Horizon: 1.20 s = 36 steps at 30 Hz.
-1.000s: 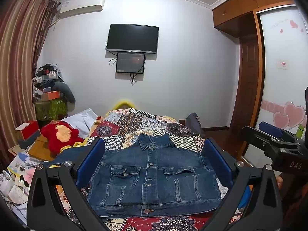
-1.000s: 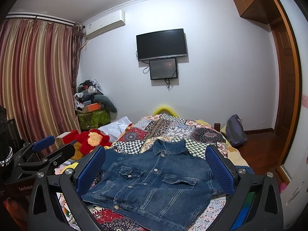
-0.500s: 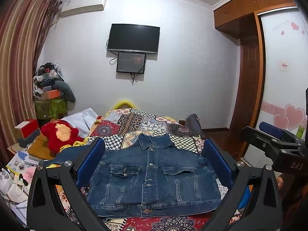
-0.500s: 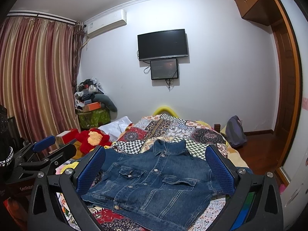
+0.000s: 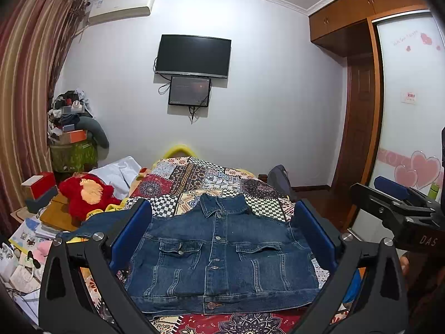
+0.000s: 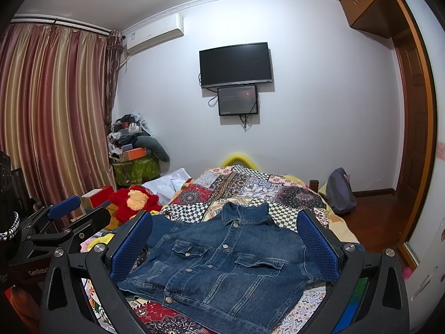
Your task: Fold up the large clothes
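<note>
On the bed (image 5: pixel 194 178) lies a blue jean jacket (image 5: pixel 222 258), flat, front side up, buttons done. Both claws hang above its near edge. The left claw (image 5: pixel 222 239) is spread wide and holds nothing. The right claw (image 6: pixel 224 245) is spread wide too, also empty.

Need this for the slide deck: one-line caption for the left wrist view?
Open left claw hovers above a buttoned denim jacket lying flat on a patchwork bedspread.
</note>
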Each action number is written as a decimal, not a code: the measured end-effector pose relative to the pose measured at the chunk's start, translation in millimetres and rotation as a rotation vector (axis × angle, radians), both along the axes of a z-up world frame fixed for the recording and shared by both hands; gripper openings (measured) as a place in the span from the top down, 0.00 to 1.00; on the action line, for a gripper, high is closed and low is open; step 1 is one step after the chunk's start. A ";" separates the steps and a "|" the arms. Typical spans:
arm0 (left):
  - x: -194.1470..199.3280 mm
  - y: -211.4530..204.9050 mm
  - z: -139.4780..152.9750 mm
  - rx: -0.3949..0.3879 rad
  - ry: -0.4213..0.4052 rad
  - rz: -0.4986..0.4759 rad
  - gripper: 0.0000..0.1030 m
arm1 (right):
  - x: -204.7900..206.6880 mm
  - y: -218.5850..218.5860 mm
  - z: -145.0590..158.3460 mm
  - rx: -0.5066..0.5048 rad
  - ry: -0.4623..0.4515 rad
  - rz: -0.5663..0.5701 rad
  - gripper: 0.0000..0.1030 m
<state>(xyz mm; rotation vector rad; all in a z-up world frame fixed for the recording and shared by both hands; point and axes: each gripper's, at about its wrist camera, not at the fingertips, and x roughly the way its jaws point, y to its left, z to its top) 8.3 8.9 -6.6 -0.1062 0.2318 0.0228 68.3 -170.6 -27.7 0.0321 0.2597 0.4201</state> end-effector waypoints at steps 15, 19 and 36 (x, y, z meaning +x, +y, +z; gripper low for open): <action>-0.5 -0.2 0.2 -0.002 0.001 0.001 0.00 | -0.3 0.7 -0.4 -0.003 -0.001 0.000 0.00; 0.8 0.2 0.3 -0.004 0.004 0.000 0.00 | 3.4 3.4 -2.3 -0.007 0.003 0.002 0.00; 42.1 43.6 -21.0 -0.053 0.063 0.055 0.00 | 52.4 32.2 -12.3 -0.078 0.083 0.028 0.00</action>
